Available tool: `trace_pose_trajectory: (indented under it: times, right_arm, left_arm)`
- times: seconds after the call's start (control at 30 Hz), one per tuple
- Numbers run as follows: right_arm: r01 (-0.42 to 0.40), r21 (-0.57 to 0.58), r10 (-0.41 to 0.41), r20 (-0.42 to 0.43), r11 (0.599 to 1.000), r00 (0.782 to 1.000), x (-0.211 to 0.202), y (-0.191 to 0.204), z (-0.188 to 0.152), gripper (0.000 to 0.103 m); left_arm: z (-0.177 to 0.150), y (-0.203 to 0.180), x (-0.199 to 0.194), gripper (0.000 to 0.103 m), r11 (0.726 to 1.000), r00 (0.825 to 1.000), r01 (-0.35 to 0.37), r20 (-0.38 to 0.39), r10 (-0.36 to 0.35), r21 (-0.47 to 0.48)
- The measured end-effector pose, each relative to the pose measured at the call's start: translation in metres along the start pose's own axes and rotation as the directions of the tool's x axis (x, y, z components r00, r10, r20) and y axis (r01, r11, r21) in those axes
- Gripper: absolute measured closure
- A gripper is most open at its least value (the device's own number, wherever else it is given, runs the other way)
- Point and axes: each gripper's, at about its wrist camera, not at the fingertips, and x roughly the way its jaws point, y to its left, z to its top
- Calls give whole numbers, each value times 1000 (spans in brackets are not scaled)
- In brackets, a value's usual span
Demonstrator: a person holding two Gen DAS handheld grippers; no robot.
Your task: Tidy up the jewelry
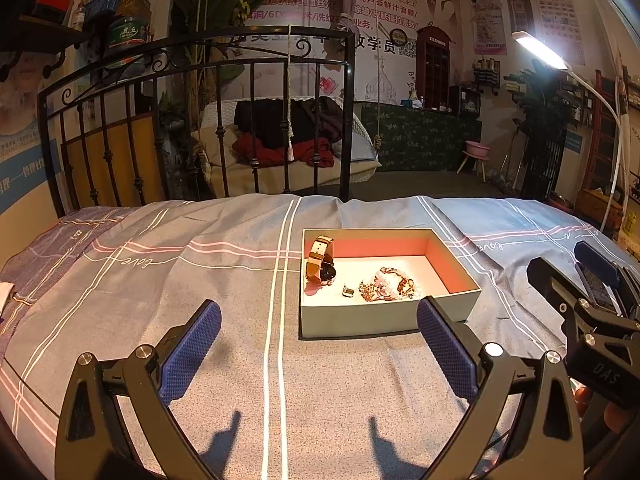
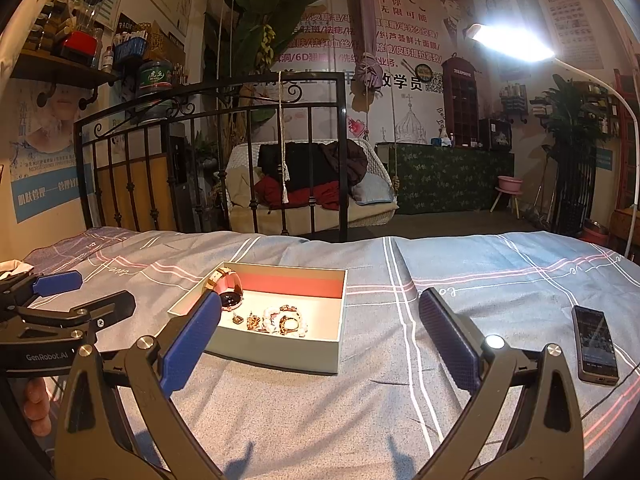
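A bed [image 1: 224, 360] covered with a grey-blue checked sheet is seen in both wrist views. An open box [image 1: 384, 316] with a white floor and pink inner walls is placed on the sheet, ahead of both grippers.

Inside the box, a watch [image 1: 320, 266] with a pale strap is propped against the left wall. A small earring [image 1: 348, 291] lies on the floor just beside it. A cluster of beaded bracelets [image 1: 390, 285] is gathered near the front wall, next to the earring.

The left gripper [image 1: 318, 354] is held low over the sheet, short of the box; its blue fingers [image 1: 190, 354] are spread wide apart and nothing is held. The right gripper [image 2: 320, 346] is likewise held above the sheet, with fingers [image 2: 450, 340] wide apart and empty; its left finger overlaps the box's near corner in view.

A phone [image 2: 595, 345] is lying on the sheet to the right, well apart from the box. A lit lamp [image 2: 508, 42] is seen beyond the bed.
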Motion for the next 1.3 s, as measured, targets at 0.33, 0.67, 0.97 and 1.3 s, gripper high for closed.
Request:
trace_pose_trajectory:
  times: [0.33, 0.67, 0.97, 1.3]
  right_arm:
    - [0, 1, 0, -4, 1000, 1000, 0, 0, -1, 5]
    - [-1, 0, 1, -7, 1000, 1000, 1, -1, -3, 5]
    - [-4, 0, 4, -12, 1000, 1000, 2, 0, -4, 5]
    - [-1, 0, 1, -19, 1000, 1000, 2, 0, -5, 5]
  left_arm:
    - [1, 0, 1, 6, 1000, 1000, 2, -3, -2, -2]
    - [0, -2, 0, 6, 1000, 1000, 0, -3, 0, 1]
    - [0, -1, 0, 6, 1000, 1000, -7, -5, 7, 2]
    - [2, 1, 5, 6, 1000, 1000, -5, -28, 5, -15]
